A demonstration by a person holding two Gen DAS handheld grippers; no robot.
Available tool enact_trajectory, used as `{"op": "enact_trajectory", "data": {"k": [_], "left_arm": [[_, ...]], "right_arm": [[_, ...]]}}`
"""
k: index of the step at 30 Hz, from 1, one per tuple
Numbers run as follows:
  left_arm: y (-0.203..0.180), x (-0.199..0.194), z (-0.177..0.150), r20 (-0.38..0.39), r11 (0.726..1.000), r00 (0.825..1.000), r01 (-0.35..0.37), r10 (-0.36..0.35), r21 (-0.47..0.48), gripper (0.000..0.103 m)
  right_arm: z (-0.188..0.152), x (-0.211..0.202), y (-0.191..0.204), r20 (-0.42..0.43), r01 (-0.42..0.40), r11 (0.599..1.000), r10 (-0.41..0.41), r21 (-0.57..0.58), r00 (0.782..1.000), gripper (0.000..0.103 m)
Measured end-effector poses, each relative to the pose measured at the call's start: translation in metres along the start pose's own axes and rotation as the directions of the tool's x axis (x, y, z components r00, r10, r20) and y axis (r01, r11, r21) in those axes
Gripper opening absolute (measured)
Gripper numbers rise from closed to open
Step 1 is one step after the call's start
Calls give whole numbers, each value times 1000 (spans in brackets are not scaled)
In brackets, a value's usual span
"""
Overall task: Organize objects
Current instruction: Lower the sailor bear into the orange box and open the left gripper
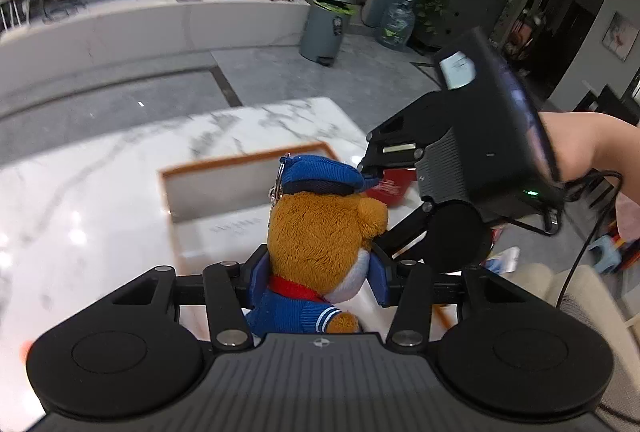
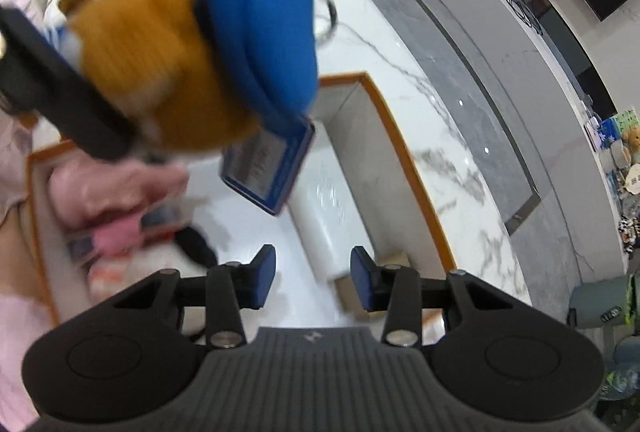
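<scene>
Since the plush bear is soft and light, left gripper squeezes its body; right gripper probably empty, half-open.

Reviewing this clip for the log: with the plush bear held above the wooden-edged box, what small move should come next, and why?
Probably lower the left gripper toward the box before releasing. Its pads clamp the plush bear at the neck, held above the box's bare end. The right gripper is open, holds nothing, and sits close by the bear's cap, so it should draw clear first.
</scene>
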State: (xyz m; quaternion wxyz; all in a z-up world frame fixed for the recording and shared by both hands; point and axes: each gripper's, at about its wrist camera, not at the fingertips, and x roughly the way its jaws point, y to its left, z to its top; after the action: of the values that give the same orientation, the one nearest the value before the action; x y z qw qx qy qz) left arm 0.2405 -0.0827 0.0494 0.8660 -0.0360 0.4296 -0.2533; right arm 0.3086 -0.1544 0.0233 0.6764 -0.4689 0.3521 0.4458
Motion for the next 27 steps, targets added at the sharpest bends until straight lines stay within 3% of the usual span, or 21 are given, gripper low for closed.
{"op": "enact_trajectory", "data": {"k": [7, 12, 21, 27], "left_arm": [[-15, 41, -14, -19, 985, 994, 100, -103, -143, 57], [-10, 78, -26, -29, 940, 983, 164, -180, -298, 57], [0, 124, -38, -71, 902, 976, 162, -206, -400, 57], [4, 142, -50, -145, 910, 975, 100, -171, -402, 57]], "right_arm": [[-32, -32, 12, -62, 18, 1000, -19, -16, 998, 41], [-46, -44, 8, -67, 45, 999, -46, -7, 997, 38], [-63, -30, 14, -113, 51, 998, -55, -38, 992, 38], [-68, -28, 11, -110, 44, 999, -45, -11, 993, 38]]}}
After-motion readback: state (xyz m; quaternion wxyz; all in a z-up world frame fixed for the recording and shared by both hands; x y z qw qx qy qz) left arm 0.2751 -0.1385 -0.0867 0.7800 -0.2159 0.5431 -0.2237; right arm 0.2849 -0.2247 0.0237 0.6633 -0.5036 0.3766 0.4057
